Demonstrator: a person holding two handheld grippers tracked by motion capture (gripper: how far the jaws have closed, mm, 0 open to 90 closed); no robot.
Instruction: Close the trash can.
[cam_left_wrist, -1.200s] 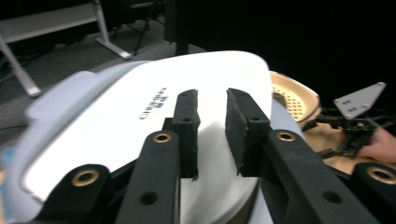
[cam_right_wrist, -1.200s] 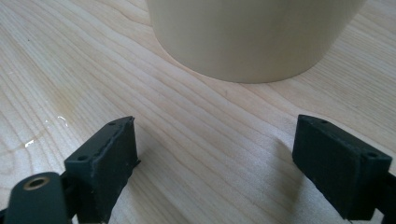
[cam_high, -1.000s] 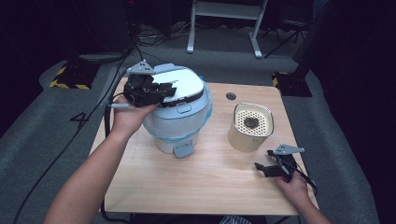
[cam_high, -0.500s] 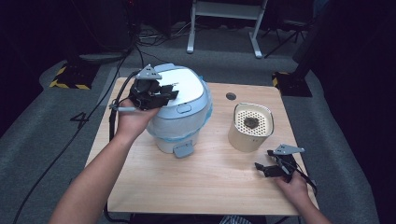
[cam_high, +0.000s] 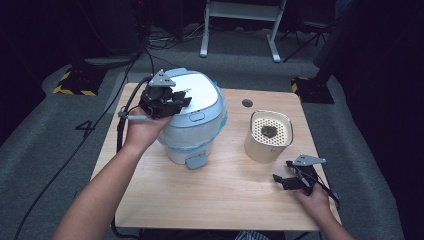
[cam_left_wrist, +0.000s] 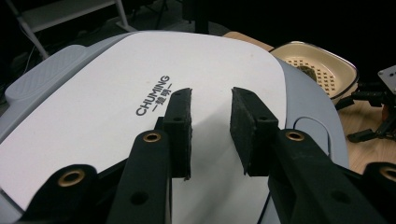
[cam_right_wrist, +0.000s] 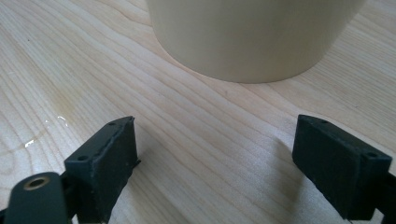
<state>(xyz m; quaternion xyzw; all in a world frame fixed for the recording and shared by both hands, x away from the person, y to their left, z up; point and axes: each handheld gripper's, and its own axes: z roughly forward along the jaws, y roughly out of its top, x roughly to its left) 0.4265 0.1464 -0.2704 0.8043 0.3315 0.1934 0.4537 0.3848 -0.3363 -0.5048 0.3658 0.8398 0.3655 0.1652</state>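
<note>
I see a wooden counter (cam_high: 210, 200) carrying two vessels. On its left half stands a white and pale-blue rice cooker (cam_high: 192, 120) with its lid down; the lid reads "CHUMING" in the left hand-held gripper view, and what the cooker holds is hidden from me. To its right, near but apart, stands a cream inner basket (cam_high: 268, 135) with a perforated floor, and a small dark clump (cam_high: 268, 131) lies on that floor; I cannot tell what it is.

My left hand-held gripper (cam_high: 167, 102) sits over the cooker lid's left part, jaws parted by a modest gap with nothing between them. My right hand-held gripper (cam_high: 290, 181) rests low on the counter just in front of the basket, jaws spread wide and empty, bare wood between them, the basket's wall (cam_right_wrist: 252, 37) close ahead.
</note>
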